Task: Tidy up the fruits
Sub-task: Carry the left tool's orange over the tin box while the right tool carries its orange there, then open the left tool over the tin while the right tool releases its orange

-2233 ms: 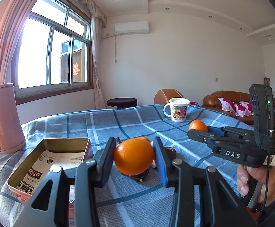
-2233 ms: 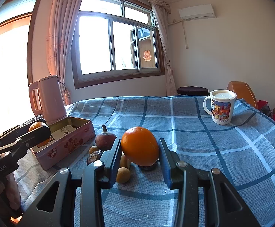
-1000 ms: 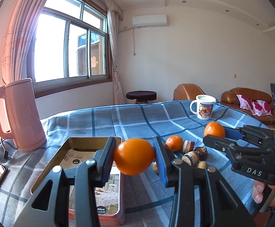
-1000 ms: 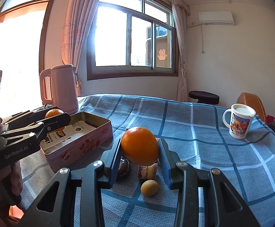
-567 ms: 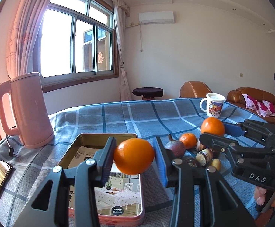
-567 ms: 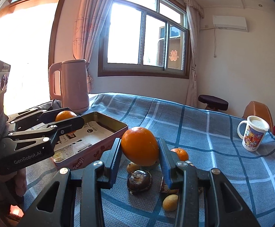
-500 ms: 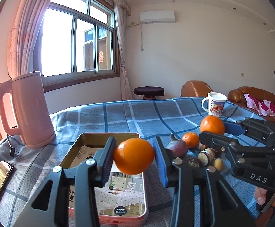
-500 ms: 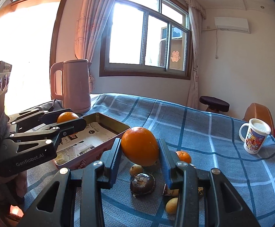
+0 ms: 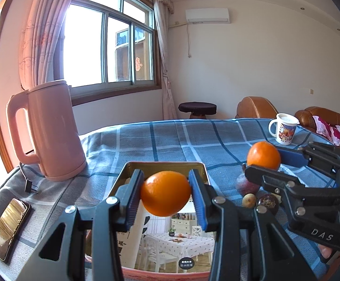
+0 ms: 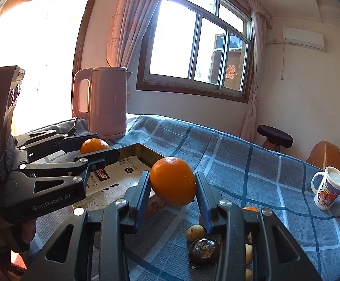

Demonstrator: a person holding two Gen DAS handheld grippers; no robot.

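Fingers (image 9: 196, 201) – 2 pairs | oranges (image 9: 165, 194) – 2 held | tin (image 9: 165, 165) – 1

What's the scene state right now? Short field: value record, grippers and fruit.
left gripper: shut on an orange, above the open tin
right gripper: shut on a second orange, beside the tin's rim
tin contents: printed paper only, no fruit visible
loose fruit: small pieces on the blue plaid cloth, right of the tin
kettle: pink, upright, left of the tin
mug: far right of the cloth
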